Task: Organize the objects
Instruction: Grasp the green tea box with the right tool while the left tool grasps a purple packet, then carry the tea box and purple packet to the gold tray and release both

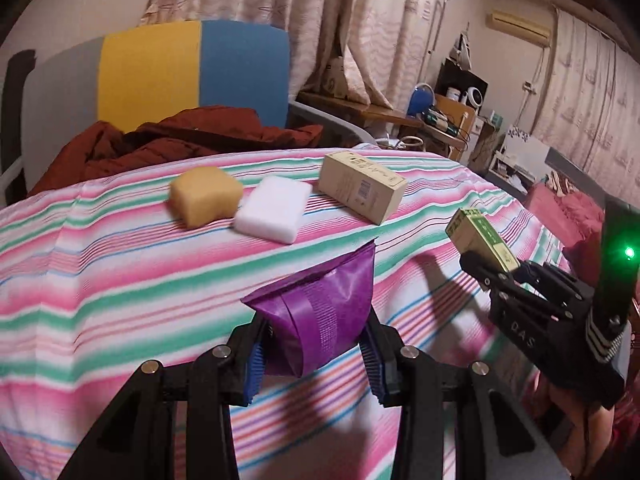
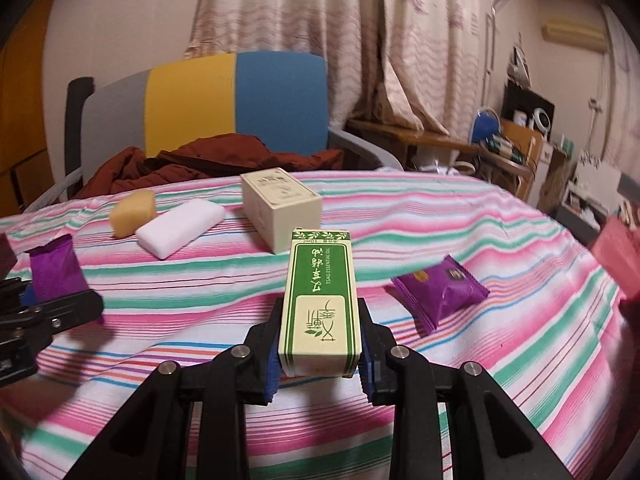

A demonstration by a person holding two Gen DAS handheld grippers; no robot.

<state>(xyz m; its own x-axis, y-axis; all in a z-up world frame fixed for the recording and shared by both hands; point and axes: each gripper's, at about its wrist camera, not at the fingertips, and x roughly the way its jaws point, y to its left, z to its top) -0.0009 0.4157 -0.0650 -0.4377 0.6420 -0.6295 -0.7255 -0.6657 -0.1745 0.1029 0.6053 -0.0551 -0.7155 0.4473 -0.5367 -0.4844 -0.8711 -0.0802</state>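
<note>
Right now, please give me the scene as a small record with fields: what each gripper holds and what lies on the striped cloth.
surface: pink and green striped cloth
left gripper: shut on a purple foil packet, lifted off the cloth
right gripper: shut on a slim green and cream carton
row at the back, left to right: tan sponge block, white foam block, cream cardboard box
loose on the cloth: second purple foil packet, right of the carton
</note>
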